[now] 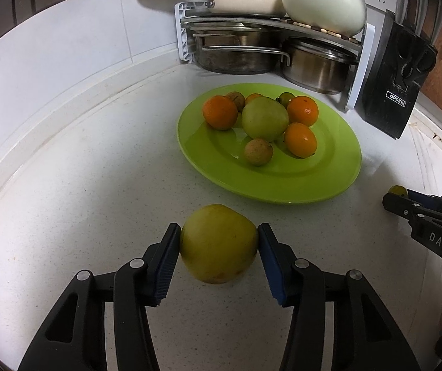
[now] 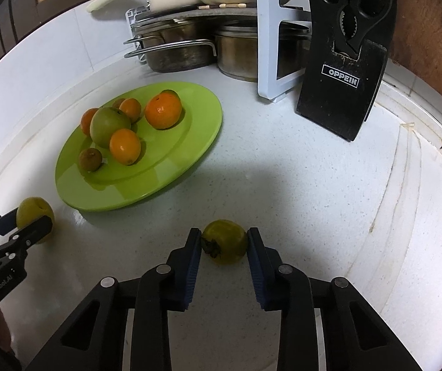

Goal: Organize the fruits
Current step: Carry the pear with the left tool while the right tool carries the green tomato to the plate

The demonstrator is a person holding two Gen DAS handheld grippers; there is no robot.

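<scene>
A green plate [image 1: 313, 182] [image 2: 190, 142] on the white counter holds a green apple [image 1: 264, 117] [image 2: 108, 123], several oranges and small brownish fruits. My left gripper [image 1: 218, 241] is shut on a yellow-green apple [image 1: 218, 244], in front of the plate's near rim; it also shows at the left of the right wrist view [image 2: 32, 213]. My right gripper [image 2: 224, 241] is shut on a small green persimmon [image 2: 225, 241], to the right of the plate; in the left wrist view its fingers [image 1: 406, 204] show at the right edge with the fruit [image 1: 397, 190] at their tip.
A white rack [image 1: 187, 37] [image 2: 270, 46] with steel pots [image 1: 236, 49] [image 2: 174, 52] and white cookware [image 1: 326, 0] stands behind the plate. A black knife block [image 1: 394, 86] [image 2: 344, 71] stands at the back right. The counter's raised edge [image 2: 422, 170] curves along the right.
</scene>
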